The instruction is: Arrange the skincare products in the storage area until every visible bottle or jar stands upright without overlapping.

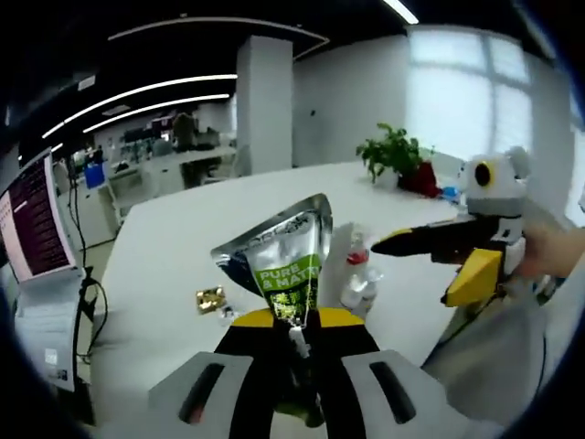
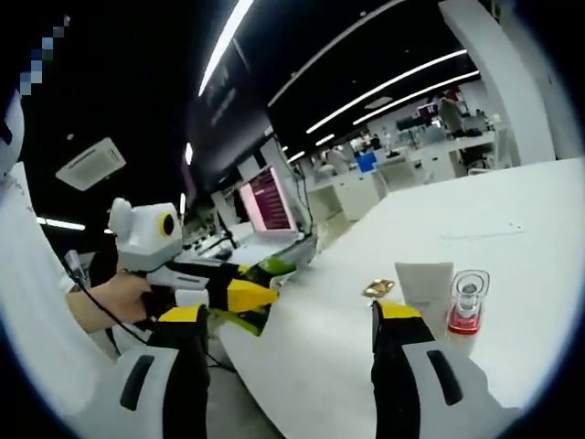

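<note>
In the left gripper view, nearest of all, the left gripper has its jaws together on the bottom edge of a silver and green refill pouch, which it holds upright above the white table. The grip is narrow and low on a soft, top-heavy pack. I judge the pouch could fold over or slip out if it is swung or tipped, and a drop from here could knock over whatever stands below it.

Just beyond the pouch, on the table, stand a small bottle with a red cap and a clear small bottle close beside it. A gold foil packet lies to the left of them. These things sit close together, so setting the pouch down among them risks toppling or overlapping a bottle.

The right gripper comes in from the right with its tip near the red-capped bottle. In the right gripper view its own jaws stand wide apart and hold nothing. There a clear bottle with a red base stands upright beside a white tube, with the gold packet just left of them. The two grippers work near each other, and a hasty reach could make them collide.

Farther back, a potted plant stands on the table's far right and a laptop sits at the left.
</note>
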The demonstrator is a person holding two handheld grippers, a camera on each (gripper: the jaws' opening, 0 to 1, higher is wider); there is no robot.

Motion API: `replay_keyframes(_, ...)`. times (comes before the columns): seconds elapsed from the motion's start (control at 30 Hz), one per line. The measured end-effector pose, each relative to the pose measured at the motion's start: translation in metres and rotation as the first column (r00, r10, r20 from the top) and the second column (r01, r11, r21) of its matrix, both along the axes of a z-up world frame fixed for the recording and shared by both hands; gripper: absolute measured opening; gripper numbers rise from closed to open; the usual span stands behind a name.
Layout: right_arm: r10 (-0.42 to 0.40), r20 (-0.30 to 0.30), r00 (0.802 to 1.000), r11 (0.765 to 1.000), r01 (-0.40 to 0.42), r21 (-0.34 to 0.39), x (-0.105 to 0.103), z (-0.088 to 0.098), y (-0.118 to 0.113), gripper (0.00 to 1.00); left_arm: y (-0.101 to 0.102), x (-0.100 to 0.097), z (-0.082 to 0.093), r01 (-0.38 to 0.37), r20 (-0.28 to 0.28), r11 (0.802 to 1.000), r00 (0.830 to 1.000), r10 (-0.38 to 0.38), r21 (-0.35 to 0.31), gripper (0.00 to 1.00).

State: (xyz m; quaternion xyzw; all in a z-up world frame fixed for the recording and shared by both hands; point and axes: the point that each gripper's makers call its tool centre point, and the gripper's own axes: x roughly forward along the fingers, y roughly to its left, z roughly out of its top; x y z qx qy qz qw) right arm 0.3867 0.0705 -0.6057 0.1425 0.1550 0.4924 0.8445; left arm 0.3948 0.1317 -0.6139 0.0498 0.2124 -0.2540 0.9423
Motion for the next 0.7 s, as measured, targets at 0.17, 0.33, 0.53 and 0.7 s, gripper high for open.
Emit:
replay_keyframes(0.17, 0.006, -0.009, 1.000, 0.998, -0.006, 0.063, 0.007, 0.015, 0.007, 0.71, -0.017, -0.007, 0.019, 0.070, 0.052, 0.998, 0.996, -0.069, -0.002, 0.07)
replay_keyframes(0.33, 0.017, -0.027, 0.999, 0.995, -0.014, 0.103, 0.006, 0.022, 0.011, 0.69, -0.028, -0.013, 0.033, 0.103, 0.095, 0.994, 0.990, -0.106, 0.035, 0.07)
replay_keyframes(0.53, 0.037, -0.035, 0.999, 0.989, -0.032, 0.141, 0.002, 0.031, 0.015, 0.60, -0.040, -0.020, 0.038, 0.144, 0.124, 0.988, 0.981, -0.150, 0.056, 0.08)
replay_keyframes(0.7, 0.035, -0.075, 0.997, 0.970, -0.016, 0.241, 0.004, 0.041, 0.014, 0.56, -0.046, -0.022, 0.034, 0.174, 0.119, 0.982, 0.976, -0.183, 0.079, 0.08)
